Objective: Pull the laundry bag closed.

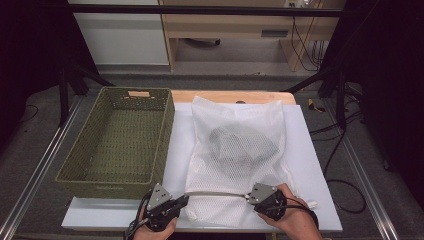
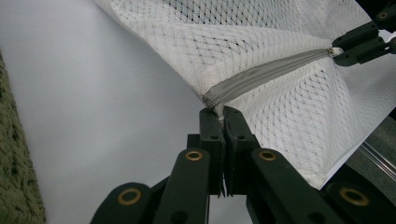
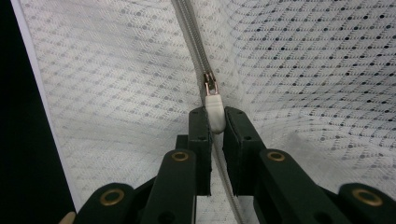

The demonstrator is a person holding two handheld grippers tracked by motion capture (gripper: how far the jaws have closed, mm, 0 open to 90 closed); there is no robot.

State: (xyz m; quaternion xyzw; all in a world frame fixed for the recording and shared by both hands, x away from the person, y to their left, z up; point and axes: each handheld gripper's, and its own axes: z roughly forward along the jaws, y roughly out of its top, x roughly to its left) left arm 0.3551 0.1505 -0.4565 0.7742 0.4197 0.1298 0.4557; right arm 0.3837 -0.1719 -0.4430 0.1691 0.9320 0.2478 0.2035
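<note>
From above, the mesh laundry bag (image 1: 240, 155) lies on the white table (image 1: 320, 165), just right of the basket (image 1: 120, 142). Up close, the left gripper (image 2: 223, 114) clamps the zipper's end (image 2: 212, 99); the right gripper (image 3: 215, 119) pinches the white pull tab (image 3: 215, 112).

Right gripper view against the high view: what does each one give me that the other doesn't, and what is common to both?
The right gripper view alone gives the white zipper pull clamped between the right hand-held gripper jaws, with the copper slider above it. The high view alone gives the green woven basket, the dark bundle inside the bag, and the left hand-held gripper at the zipper's other end. Common to both: the white mesh bag, its grey zipper and the white table surface.
</note>
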